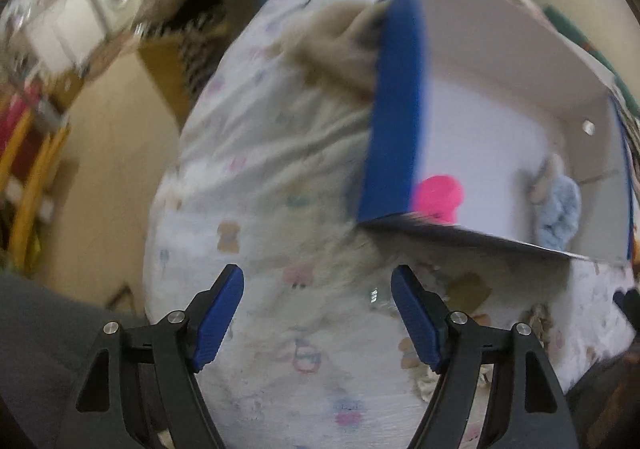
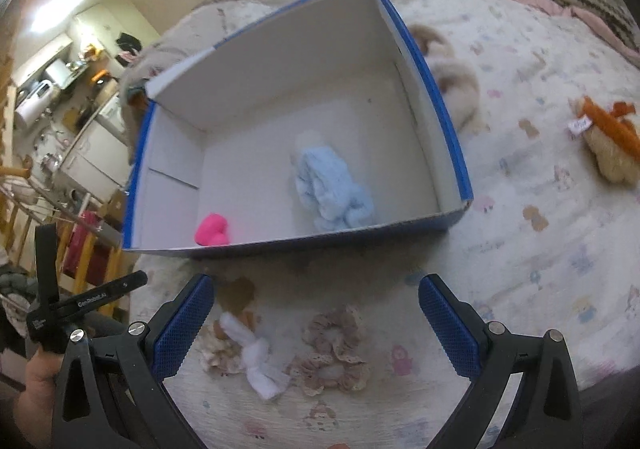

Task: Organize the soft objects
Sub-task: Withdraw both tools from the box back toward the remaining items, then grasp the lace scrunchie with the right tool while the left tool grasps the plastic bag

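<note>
Right wrist view looks down on a bed covered by a white patterned sheet point(image 2: 540, 169), where a blue box point(image 2: 440, 105) with a white inside stands open. Inside it lie 2 soft things: a pink plush heart point(image 2: 212, 230) in the near left corner and a light blue fluffy piece point(image 2: 332, 193) near the middle, well apart from each other. The right gripper point(image 2: 316, 325) hangs over the sheet just near of the box, its blue pads spread wide with nothing pinched. Between and below them on the sheet lie a lace scrunchie point(image 2: 334, 353) and a white knotted cloth point(image 2: 260, 357), just beside each other. A beige plush toy point(image 2: 456, 85) lies against the box's right wall on the outside, and an orange and cream plush toy point(image 2: 612, 145) sits well to the right.

Left wrist view is blurred. The left gripper point(image 1: 318, 315) points down at the sheet point(image 1: 256, 153), its pads spread apart and empty. The box point(image 1: 394, 121) lies to the far right, the heart point(image 1: 438, 195) and blue piece point(image 1: 560, 209) visible inside.
</note>
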{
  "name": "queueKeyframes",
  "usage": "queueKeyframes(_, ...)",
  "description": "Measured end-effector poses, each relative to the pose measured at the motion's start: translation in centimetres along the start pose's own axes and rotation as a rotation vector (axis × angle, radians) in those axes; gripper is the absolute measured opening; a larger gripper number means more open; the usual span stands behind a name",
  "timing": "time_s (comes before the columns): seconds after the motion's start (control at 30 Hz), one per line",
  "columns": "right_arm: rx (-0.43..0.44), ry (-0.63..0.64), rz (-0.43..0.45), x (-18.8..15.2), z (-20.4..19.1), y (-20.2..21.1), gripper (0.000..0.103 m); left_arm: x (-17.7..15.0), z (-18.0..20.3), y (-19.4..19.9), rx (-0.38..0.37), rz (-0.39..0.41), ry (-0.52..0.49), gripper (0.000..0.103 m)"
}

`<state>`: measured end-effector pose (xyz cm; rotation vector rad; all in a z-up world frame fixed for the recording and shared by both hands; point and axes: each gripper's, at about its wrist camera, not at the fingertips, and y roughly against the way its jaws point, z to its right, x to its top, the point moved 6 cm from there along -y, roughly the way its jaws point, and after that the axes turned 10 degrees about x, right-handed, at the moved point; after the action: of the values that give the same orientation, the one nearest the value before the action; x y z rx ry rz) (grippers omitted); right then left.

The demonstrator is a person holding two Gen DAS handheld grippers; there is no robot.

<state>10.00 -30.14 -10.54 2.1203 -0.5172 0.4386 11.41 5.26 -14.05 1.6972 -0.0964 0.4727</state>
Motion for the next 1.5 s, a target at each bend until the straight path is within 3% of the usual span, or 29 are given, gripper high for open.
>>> queueKeyframes(0.2, -0.035, -0.034, -0.040, -0.2, 1.1, -1.4, 0.103, -0.4, 1.3, -2.1, -0.061, -0.092, 0.005, 0.074)
queueKeyframes(0.3, -0.046, -0.048, -0.051, -0.3, 1.5, -1.6, 0.103, -0.4, 4.0, -2.6, -0.068, -0.106, -0.095, 0.074)
queueKeyframes(0.43, -0.051, -0.066, -0.056, -0.3, 1.9, -1.8, 0.103, -1.8, 8.0, -4.7, 0.006, -0.168, -0.340, 0.074)
queueKeyframes(0.63, -0.055, -0.073, -0.068, -0.5, 2.3, -2.0, 0.103, -1.2, 9.4, -5.8, -0.028, -0.175, -0.366, 0.074)
queueKeyframes(0.7, -0.059, -0.073, -0.074, -0.5, 2.3, -2.2, 0.103, -1.1, 9.6, -6.0, -0.038, -0.173, -0.371, 0.065)
queueKeyframes(0.73, -0.063, -0.074, -0.079, -0.5, 2.4, -2.3, 0.103, -1.2, 9.6, -6.0, -0.046, -0.174, -0.368, 0.041)
queueKeyframes(0.83, -0.054, -0.089, -0.094, -0.5, 2.6, -2.6, 0.103, -1.4, 9.2, -6.0, -0.065, -0.181, -0.357, 0.017)
queueKeyframes(1.0, -0.055, -0.089, -0.109, -0.6, 2.7, -3.1, 0.103, -1.3, 7.4, -5.3, -0.108, -0.188, -0.273, 0.013)
queueKeyframes(1.2, -0.050, -0.087, -0.166, -1.3, 2.7, -4.0, 0.103, -0.7, 6.1, -4.2, -0.087, -0.132, -0.232, 0.013)
queueKeyframes(1.37, -0.054, -0.048, -0.271, -2.9, 2.2, -5.6, 0.070, -0.8, 6.0, -4.1, -0.089, -0.129, -0.240, 0.013)
queueKeyframes(1.5, -0.068, -0.006, -0.354, -4.2, 1.8, -7.1, 0.067, -1.9, 5.5, -3.5, -0.070, -0.126, -0.249, 0.013)
